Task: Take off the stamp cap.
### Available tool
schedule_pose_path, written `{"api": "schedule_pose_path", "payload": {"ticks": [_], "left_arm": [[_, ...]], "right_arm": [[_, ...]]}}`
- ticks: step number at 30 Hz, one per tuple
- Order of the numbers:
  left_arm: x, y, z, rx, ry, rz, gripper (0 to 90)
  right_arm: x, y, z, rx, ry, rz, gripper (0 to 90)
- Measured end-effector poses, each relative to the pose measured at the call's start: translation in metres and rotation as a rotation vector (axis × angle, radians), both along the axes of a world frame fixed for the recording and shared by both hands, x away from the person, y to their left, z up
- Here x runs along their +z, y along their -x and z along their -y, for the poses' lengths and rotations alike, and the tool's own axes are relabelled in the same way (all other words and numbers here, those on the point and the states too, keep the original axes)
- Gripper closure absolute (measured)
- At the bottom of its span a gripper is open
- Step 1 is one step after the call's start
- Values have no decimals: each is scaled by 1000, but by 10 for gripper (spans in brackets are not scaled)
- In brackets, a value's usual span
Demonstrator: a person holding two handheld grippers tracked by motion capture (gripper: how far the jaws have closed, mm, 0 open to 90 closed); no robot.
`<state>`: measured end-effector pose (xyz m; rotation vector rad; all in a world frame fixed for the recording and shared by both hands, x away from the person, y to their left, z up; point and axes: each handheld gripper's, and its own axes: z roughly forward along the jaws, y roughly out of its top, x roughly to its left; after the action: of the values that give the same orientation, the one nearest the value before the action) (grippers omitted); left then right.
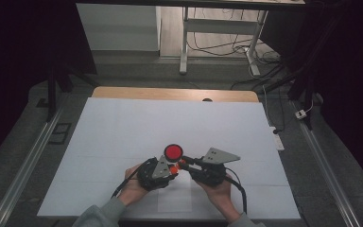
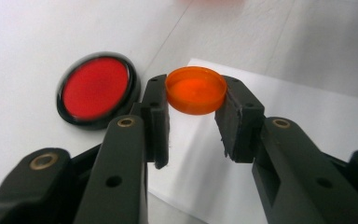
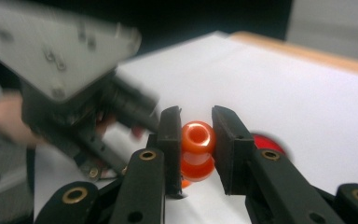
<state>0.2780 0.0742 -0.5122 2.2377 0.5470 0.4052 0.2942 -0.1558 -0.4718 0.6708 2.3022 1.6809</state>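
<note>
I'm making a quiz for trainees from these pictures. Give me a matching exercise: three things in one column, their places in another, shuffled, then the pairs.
Things:
1. orange cap
2. small orange bottle
3. red disc

Places:
A. lying flat on the white table cover
B. between the left gripper's jaws
C. between the right gripper's jaws

Pairs: 1-B, 2-C, 3-A

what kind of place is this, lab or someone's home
Most likely a lab or recording workspace: a white-covered table set between floor rails, dark curtains at the sides, and loose cables under a desk behind.
</note>
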Motion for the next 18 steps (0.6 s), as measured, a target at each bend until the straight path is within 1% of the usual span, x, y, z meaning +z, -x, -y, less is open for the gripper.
{"api": "schedule_pose_path", "payload": {"ticks": [1,2,4,6,7,8,10,14,18], "left_arm": [[4,1,0,-1,34,5,652],[8,3,0,-6,37,24,652],[11,5,2,-13,46,34,652],[9,5,3,-17,11,39,652],[7,4,3,-16,4,38,652],[7,3,2,-14,9,32,651],[7,2,0,-11,8,36,651],[8,1,-4,0,16,36,651],[10,2,-9,1,29,38,650]], "right_arm": [[3,-1,5,-13,-10,3,729],[5,-2,9,-23,-14,6,729],[5,-4,14,-29,-23,-4,729],[3,-4,12,-23,-13,-7,729],[3,-4,11,-16,-9,-7,729],[2,-4,10,-10,-6,-9,729],[2,-3,8,-3,-1,-7,729],[2,-4,10,-6,-3,-12,729],[2,-4,9,0,-1,-13,728]]}}
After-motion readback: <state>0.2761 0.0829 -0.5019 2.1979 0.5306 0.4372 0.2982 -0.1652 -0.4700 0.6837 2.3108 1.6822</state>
